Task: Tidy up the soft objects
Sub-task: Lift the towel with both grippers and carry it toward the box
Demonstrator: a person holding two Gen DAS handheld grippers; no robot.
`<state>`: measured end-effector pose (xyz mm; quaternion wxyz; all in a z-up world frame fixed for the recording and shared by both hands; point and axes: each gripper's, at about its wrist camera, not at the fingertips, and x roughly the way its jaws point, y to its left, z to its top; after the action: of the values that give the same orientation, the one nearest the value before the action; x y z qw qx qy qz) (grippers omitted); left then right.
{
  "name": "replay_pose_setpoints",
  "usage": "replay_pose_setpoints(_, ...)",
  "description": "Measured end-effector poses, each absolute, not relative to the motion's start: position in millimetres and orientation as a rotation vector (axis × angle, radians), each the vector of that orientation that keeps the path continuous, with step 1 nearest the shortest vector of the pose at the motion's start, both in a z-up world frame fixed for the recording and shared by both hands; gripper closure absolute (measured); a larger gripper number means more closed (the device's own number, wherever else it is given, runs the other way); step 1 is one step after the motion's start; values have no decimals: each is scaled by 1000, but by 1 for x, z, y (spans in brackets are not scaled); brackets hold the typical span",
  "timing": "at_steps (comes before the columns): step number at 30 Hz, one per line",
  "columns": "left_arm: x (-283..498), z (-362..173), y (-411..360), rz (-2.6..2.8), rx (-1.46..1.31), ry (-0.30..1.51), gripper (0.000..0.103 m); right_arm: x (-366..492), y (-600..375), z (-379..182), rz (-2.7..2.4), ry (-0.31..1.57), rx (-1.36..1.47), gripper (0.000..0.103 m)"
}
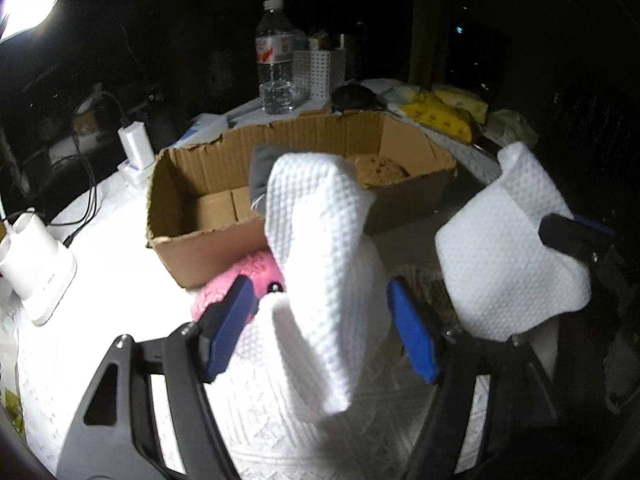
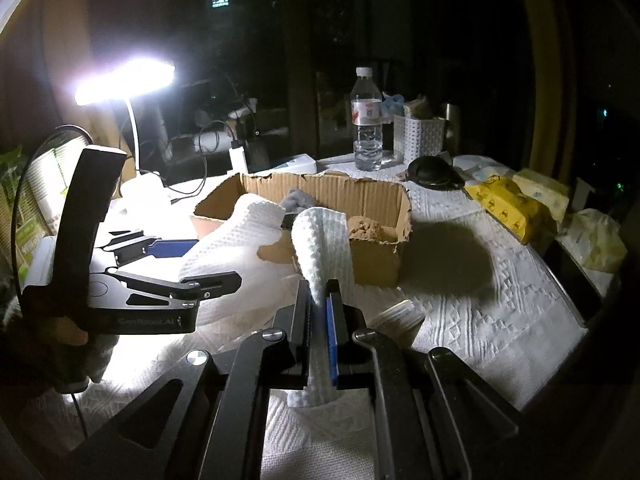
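A white waffle cloth (image 1: 320,280) hangs in front of an open cardboard box (image 1: 192,168). My left gripper (image 1: 320,328) is open, its blue pads (image 1: 228,324) on either side of the hanging cloth. My right gripper (image 2: 319,312) is shut on the white cloth (image 2: 320,248) and holds it up; it also shows at the right in the left wrist view (image 1: 576,236). The box (image 2: 376,256) holds a grey item (image 2: 300,199) and a tan fuzzy item (image 2: 366,229). A pink soft object (image 1: 256,272) lies by the box's near wall.
A water bottle (image 2: 367,120), a white perforated basket (image 2: 420,136), a black object (image 2: 432,172) and yellow packets (image 2: 504,204) stand behind and right of the box. A bright desk lamp (image 2: 124,80), chargers (image 1: 136,148) and cables are at the left. A white tablecloth (image 2: 500,300) covers the table.
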<state>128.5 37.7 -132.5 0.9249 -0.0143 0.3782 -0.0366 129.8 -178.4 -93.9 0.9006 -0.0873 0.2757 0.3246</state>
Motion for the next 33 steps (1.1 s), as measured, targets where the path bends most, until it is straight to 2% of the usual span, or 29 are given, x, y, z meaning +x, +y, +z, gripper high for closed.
replay_pose_setpoints(2, 129, -133, 37, -76, -15, 778, 71, 130, -179, -94, 671, 572, -178, 95)
replay_pose_setpoints(3, 130, -135, 35, -80, -3, 788, 76, 131, -179, -94, 671, 572, -177, 95)
replay_pose_setpoints(4, 130, -136, 35, -88, 2, 790, 90, 131, -179, -94, 670, 572, -176, 95)
replay_pose_setpoints(5, 130, -137, 34, -91, 7, 792, 94, 132, -179, -94, 670, 572, -175, 95)
replay_pose_setpoints(9, 125, -128, 31, -105, 18, 764, 98, 133, -180, -93, 670, 566, -175, 95)
replay_pose_setpoints(33, 126, -52, 70, -39, -19, 568, 98, 149, -166, -48, 689, 440, -186, 95)
